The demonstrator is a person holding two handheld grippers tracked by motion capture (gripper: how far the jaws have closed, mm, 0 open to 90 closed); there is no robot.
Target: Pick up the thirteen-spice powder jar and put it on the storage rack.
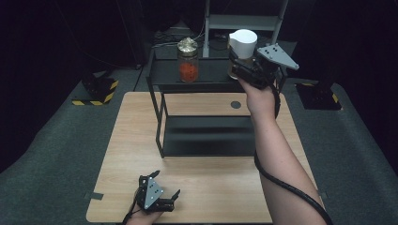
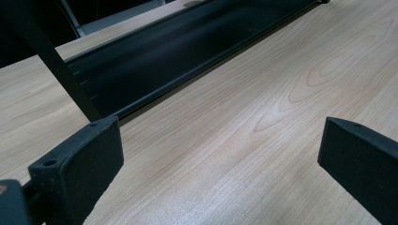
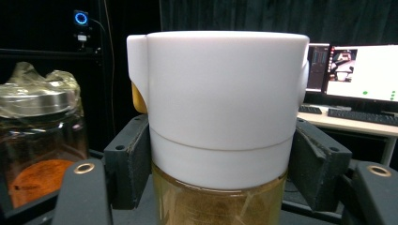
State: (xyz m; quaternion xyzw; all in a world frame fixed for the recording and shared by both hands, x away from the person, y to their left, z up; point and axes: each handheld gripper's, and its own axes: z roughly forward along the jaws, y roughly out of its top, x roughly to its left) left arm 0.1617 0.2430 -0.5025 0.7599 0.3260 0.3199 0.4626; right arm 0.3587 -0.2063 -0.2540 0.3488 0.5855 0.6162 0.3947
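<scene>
High view, rack: we see a black metal rack (image 1: 159, 112) on a pale wood-grain table (image 1: 112, 187), two shelves on thin legs.
High view, jar: a white-capped jar (image 1: 241, 47) sits at the right end of the rack's top shelf, held by the right gripper (image 1: 246, 70).
High view, second jar: a glass jar (image 1: 187, 60) with orange contents low inside and a crinkled gold wrap over its top stands on the same shelf, left of the capped jar and apart from it.
High view, left gripper: the left gripper (image 1: 164, 199) rests on the table in front of the rack, jaws spread, nothing between them.
Left gripper view: we look past two matte black pads, wide apart, over bare table (image 2: 263, 117) toward the rack's lower shelf (image 2: 178, 51).
Right gripper view, grip: the jaws pinch the jar (image 3: 220, 117) at the base of the cap, one pad on each side.
Right gripper view, materials: the cap is smooth, matte white and cylindrical; below it the wall is clear with amber-brown contents.
Right gripper view, neighbour: the second jar (image 3: 40, 140) has a metal lid under the wrap.
Handling: we judge the jar rigid, breakable if glass, fairly weighty and slick; a hold on the body under the cap looks safer than on the cap, which might come loose.
</scene>
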